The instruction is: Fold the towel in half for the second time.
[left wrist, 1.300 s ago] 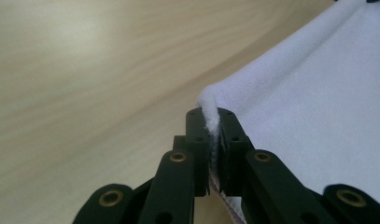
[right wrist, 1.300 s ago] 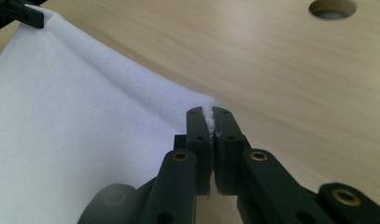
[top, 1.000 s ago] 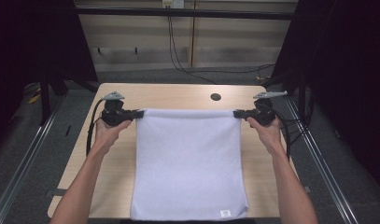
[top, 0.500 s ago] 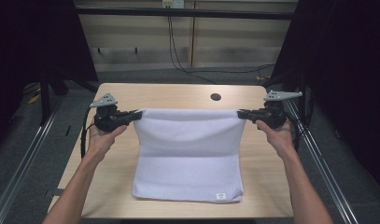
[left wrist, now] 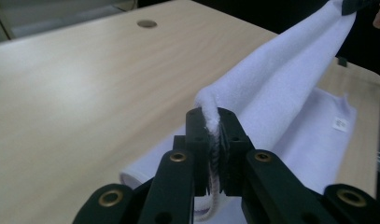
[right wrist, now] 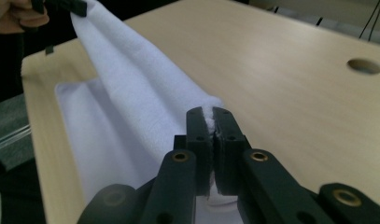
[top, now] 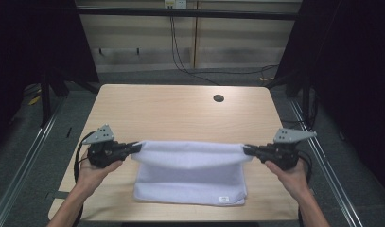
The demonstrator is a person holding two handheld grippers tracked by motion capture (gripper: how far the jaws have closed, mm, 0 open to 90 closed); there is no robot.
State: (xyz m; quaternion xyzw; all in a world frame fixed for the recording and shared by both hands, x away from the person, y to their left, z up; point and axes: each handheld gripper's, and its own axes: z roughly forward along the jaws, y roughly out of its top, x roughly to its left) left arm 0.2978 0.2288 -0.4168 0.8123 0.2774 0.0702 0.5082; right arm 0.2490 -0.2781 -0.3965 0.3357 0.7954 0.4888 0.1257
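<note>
The white towel [top: 190,172] lies on the near half of the wooden bench [top: 180,113], its far edge lifted and stretched level between the two tongs. The left tongs [top: 133,148] are clenched on the towel's left corner; in the left gripper view the cloth [left wrist: 281,93] sits pinched between the jaws. The right tongs [top: 247,150] are clenched on the right corner likewise. A small white label [top: 223,199] sits at the towel's near right corner; its print is too small to read.

Black hand-held gripper [top: 135,148], brass screws, grey plate
</note>
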